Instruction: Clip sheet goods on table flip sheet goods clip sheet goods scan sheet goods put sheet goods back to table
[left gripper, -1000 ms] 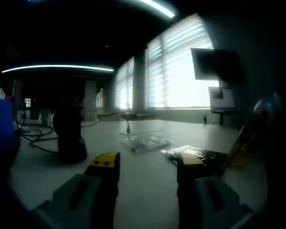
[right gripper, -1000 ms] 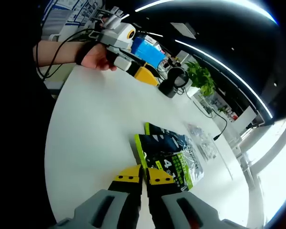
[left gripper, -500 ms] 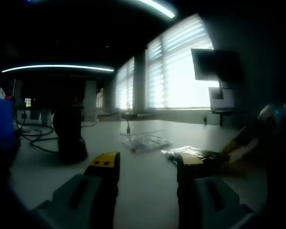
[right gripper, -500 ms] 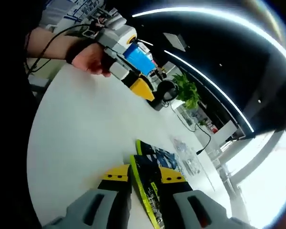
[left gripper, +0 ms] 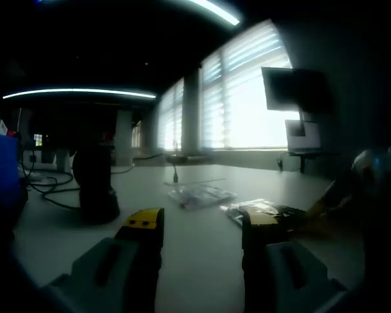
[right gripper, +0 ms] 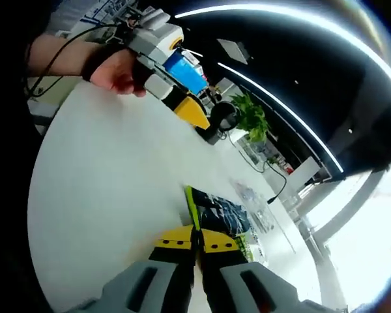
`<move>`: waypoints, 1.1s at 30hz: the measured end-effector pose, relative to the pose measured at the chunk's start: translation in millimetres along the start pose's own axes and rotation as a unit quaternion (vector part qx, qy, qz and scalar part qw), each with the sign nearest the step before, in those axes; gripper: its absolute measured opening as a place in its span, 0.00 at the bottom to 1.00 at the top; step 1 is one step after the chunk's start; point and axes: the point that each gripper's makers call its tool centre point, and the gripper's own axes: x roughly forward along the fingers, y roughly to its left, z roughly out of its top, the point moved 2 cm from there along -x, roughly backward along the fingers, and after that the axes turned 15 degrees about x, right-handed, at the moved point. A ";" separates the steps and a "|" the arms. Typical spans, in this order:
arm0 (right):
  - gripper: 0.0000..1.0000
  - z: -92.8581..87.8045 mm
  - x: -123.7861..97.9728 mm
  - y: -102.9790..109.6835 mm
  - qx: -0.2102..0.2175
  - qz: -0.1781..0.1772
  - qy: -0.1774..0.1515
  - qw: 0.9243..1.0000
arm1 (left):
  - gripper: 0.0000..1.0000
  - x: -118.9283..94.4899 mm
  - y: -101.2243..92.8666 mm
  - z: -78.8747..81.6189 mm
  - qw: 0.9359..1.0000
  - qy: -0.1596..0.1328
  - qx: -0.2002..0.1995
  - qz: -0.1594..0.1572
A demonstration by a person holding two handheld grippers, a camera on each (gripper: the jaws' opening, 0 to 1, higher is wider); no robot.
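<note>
The sheet goods, a flat dark pack with green print (right gripper: 220, 212), lies on the white table (right gripper: 111, 169). Its near edge runs in between the jaws of my right gripper (right gripper: 197, 240), whose yellow-tipped jaws stand pressed together on that edge. In the left gripper view the same pack (left gripper: 264, 209) lies low on the table right of centre, with the right gripper (left gripper: 327, 206) dim at its far side. My left gripper (left gripper: 202, 225) hovers open with nothing between its jaws, left of the pack. A hand (right gripper: 114, 68) holds the left gripper (right gripper: 190, 112) at the table's far side.
A clear plastic pack (left gripper: 201, 193) lies beyond the sheet goods, also seen as a clear pack (right gripper: 251, 197). A dark cylindrical device (left gripper: 94, 186) with cables stands left. A potted plant (right gripper: 251, 117) and blue box (right gripper: 186, 70) stand at the back. Bright windows (left gripper: 247, 98) lie ahead.
My right gripper's jaws stood apart with the pack edge-on between them half a second ago; now they are pressed together on its edge. The left gripper has not moved.
</note>
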 end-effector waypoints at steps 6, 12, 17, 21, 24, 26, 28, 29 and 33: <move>0.00 -0.5 -0.1 -2.2 0.003 0.004 -0.007 1.000 | 0.41 0.0 0.6 -0.2 1.000 0.000 0.000 0.000; 0.00 7.1 -4.6 -18.1 0.061 -0.002 -0.032 0.998 | 0.41 0.0 1.0 -0.4 1.000 0.000 -0.001 0.001; 0.00 18.5 -11.7 -38.4 0.116 -0.007 -0.060 0.991 | 0.41 0.1 0.8 -0.6 1.000 0.000 -0.001 0.000; 0.00 28.1 -13.4 -52.9 0.175 0.001 -0.079 0.981 | 0.41 0.2 0.5 -0.5 1.000 0.001 0.000 0.000; 0.00 36.1 -14.3 -64.4 0.226 0.006 -0.096 0.969 | 0.41 0.3 -0.3 -0.4 1.000 0.000 0.000 -0.001; 0.00 39.7 -15.1 -69.3 0.256 0.011 -0.103 0.961 | 0.41 0.4 -0.7 -0.6 1.000 0.001 0.001 -0.002; 0.00 43.7 -16.6 -75.5 0.288 0.010 -0.115 0.951 | 0.41 0.4 -0.6 -0.7 1.000 0.001 0.001 -0.001; 0.00 45.3 -16.8 -76.8 0.299 0.015 -0.118 0.947 | 0.41 0.4 -0.5 -0.7 1.000 0.001 0.000 -0.001; 0.00 50.8 -18.5 -88.8 0.336 0.012 -0.130 0.933 | 0.41 0.5 -0.7 -0.8 1.000 0.000 0.000 -0.002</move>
